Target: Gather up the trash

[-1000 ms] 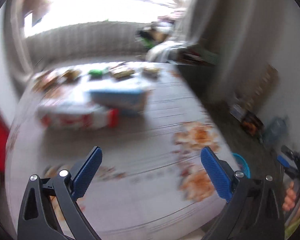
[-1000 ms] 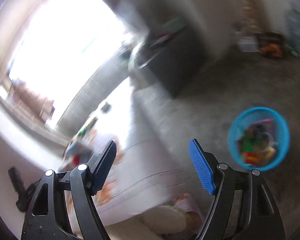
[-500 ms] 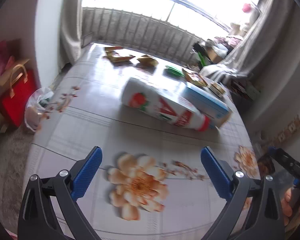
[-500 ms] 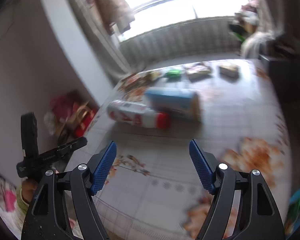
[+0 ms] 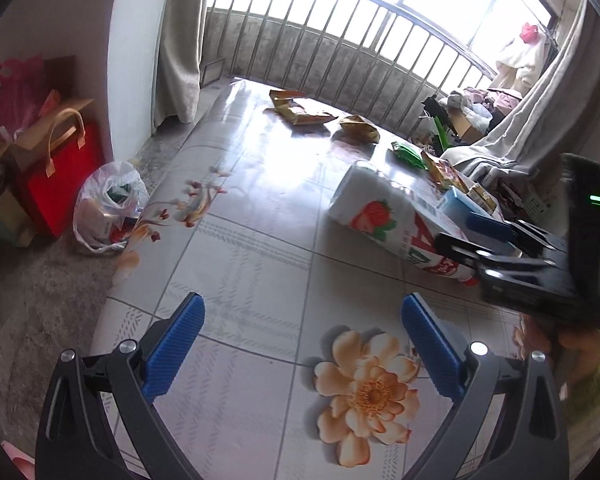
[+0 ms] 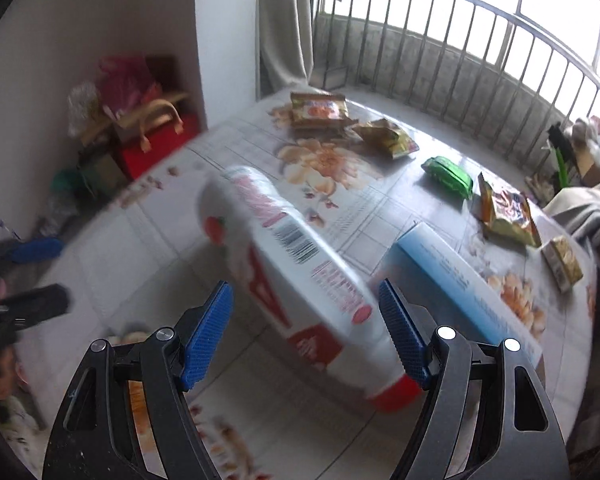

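A large white bottle with strawberry print and a red cap (image 6: pixel 296 280) lies on its side on the flowered table (image 6: pixel 260 420); it also shows in the left wrist view (image 5: pixel 384 220). My right gripper (image 6: pixel 306 336) is open, its blue pads on either side of the bottle's cap end, apart from it. A light blue box (image 6: pixel 460 284) lies beside the bottle. My left gripper (image 5: pixel 300 344) is open and empty over the table's near part. The right gripper (image 5: pixel 500 240) shows at the right of the left wrist view, at the bottle.
Snack wrappers (image 6: pixel 320 110), (image 6: pixel 384 136), (image 6: pixel 508 208) and a green packet (image 6: pixel 448 172) lie along the table's far side. A small packet (image 6: pixel 562 264) is at the right edge. A plastic bag of rubbish (image 5: pixel 108 208) and a red bag (image 5: pixel 56 176) stand on the floor at left.
Both grippers swung from the floor and blue bin toward the table. My right gripper has moved in close, its open pads now around the bottle's cap end.
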Demonstrator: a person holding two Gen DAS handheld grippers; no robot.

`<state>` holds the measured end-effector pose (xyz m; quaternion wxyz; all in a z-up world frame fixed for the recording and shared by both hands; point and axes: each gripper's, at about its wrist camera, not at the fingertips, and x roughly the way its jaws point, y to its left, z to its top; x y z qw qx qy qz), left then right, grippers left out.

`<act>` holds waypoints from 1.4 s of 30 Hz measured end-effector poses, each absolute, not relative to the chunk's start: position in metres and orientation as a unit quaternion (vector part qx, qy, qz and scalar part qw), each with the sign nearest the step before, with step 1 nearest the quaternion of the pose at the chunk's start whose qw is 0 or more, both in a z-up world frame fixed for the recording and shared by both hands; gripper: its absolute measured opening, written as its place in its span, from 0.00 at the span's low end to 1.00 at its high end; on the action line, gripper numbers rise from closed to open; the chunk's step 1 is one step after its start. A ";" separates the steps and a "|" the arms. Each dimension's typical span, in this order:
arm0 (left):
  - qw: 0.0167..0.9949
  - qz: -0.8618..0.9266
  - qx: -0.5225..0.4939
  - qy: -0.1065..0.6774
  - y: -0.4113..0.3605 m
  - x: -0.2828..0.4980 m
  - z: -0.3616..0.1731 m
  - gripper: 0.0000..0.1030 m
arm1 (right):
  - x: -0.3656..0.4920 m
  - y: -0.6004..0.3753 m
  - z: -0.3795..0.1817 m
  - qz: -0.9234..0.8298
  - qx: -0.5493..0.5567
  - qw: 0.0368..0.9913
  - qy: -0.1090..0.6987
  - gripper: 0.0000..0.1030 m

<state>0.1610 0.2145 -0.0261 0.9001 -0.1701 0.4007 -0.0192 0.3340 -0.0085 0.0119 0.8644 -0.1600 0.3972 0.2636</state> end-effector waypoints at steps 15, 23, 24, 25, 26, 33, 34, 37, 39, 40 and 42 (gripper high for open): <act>0.892 -0.069 -0.201 0.399 0.201 0.157 -0.025 0.88 | 0.327 -0.033 -0.011 0.278 -0.044 0.808 0.518 0.53; 0.877 -0.120 -0.204 0.418 0.171 0.156 -0.024 0.88 | 0.259 -0.068 -0.015 0.298 0.077 0.770 0.559 0.69; 0.876 -0.124 -0.202 0.421 0.168 0.156 -0.025 0.88 | 0.252 -0.070 -0.012 0.295 0.069 0.778 0.551 0.72; 0.874 -0.127 -0.198 0.426 0.163 0.156 -0.026 0.88 | 0.242 -0.074 -0.006 0.290 0.055 0.789 0.538 0.72; 0.871 -0.131 -0.195 0.431 0.159 0.156 -0.027 0.88 | 0.236 -0.077 0.000 0.291 0.043 0.797 0.528 0.72; 0.864 -0.162 -0.180 0.442 0.134 0.155 -0.030 0.88 | 0.255 -0.112 0.072 0.226 -0.038 0.891 0.393 0.76; 0.864 -0.163 -0.180 0.442 0.133 0.155 -0.031 0.88 | 0.265 -0.116 0.077 0.217 -0.043 0.898 0.380 0.77; 0.862 -0.163 -0.182 0.445 0.133 0.155 -0.032 0.88 | 0.304 -0.113 0.075 0.197 -0.076 0.904 0.372 0.77; 0.861 -0.162 -0.181 0.448 0.133 0.155 -0.033 0.88 | 0.329 -0.106 0.065 0.199 -0.099 0.895 0.387 0.77; 0.860 -0.162 -0.179 0.449 0.133 0.155 -0.034 0.88 | 0.344 -0.096 0.057 0.207 -0.119 0.886 0.399 0.77; 0.860 -0.161 -0.175 0.451 0.133 0.157 -0.036 0.88 | 0.360 -0.086 0.043 0.203 -0.157 0.876 0.408 0.77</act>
